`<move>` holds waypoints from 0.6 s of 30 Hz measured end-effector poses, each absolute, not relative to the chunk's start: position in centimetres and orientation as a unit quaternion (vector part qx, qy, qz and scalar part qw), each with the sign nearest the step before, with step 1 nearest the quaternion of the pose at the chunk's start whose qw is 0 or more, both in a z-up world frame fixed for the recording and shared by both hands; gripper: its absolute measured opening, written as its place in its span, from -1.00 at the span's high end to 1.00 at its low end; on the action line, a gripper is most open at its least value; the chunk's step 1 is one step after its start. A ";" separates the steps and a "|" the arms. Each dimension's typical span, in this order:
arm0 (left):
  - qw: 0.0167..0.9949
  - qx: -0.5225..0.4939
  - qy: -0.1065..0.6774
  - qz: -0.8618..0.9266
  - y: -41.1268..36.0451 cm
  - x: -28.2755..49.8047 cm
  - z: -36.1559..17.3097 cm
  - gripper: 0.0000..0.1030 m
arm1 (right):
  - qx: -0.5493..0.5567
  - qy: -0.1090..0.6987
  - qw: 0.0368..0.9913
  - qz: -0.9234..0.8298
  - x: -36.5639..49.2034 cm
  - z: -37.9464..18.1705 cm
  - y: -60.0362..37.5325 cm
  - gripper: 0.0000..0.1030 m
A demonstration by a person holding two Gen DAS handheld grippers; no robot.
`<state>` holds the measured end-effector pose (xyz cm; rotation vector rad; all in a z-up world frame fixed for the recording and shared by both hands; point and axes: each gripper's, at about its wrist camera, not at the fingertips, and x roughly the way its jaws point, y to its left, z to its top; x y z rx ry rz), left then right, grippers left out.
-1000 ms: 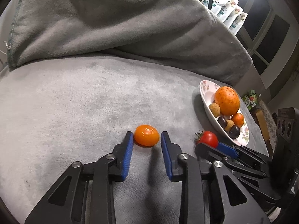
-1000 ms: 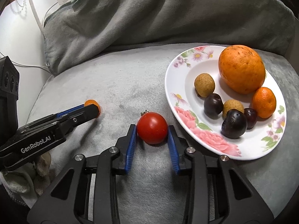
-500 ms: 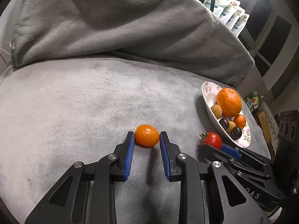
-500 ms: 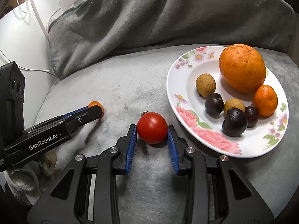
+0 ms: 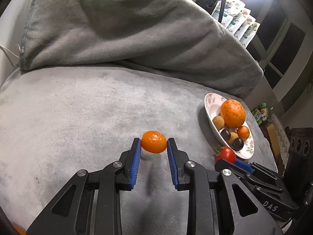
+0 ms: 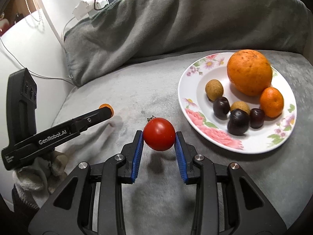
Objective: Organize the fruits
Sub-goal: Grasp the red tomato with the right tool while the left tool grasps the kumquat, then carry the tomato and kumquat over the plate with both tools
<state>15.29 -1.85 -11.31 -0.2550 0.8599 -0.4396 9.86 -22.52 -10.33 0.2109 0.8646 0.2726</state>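
Left wrist view: left gripper (image 5: 154,145) clamped on the small tangerine (image 5: 154,141), both blue pads pressed to its sides. Fruit sits at the very tips, apparently just off the grey blanket (image 5: 78,117), a faint shadow underneath. Tip grip probably chosen to keep soft peel from being crushed deeper in the jaws. Flowered plate (image 5: 210,115) well off to the right, seen edge-on, loaded with a large orange (image 5: 232,113), a small orange, brown and dark round fruits. Right gripper (image 5: 232,159) visible only from the side, tomato (image 5: 225,154) poking out at its tip; pad contact not readable from here. Bunched blanket fold behind, pouches and a bright lamp top right.

Right wrist view: right gripper (image 6: 159,137) clenched on the tomato (image 6: 159,134), pads on both flanks, stem bit pointing up-left. Shadow below on the blanket (image 6: 137,90) suggests it hangs clear of the surface. Plate (image 6: 183,90) seen face-on here, so free space is clear: open rim area near the pink flower (image 6: 197,115), just right of the tomato. Likely drop spot. Left gripper (image 6: 105,112) in side profile, tangerine (image 6: 106,106) mostly hidden behind its finger. Gloved hand (image 6: 39,174) under that gripper shows only in this view, also a white power strip (image 6: 86,7) top left.
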 end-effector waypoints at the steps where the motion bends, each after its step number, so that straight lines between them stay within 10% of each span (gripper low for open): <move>1: 0.878 -0.122 0.412 -0.211 -2.0 15.2 -11.2 0.50 | 0.105 0.414 0.894 0.133 9.6 -10.1 -22.9 0.35; 18: 0.893 -0.093 0.375 -0.230 -6.2 13.3 -7.4 0.51 | 0.114 0.364 0.915 0.131 6.4 -7.2 -27.7 0.35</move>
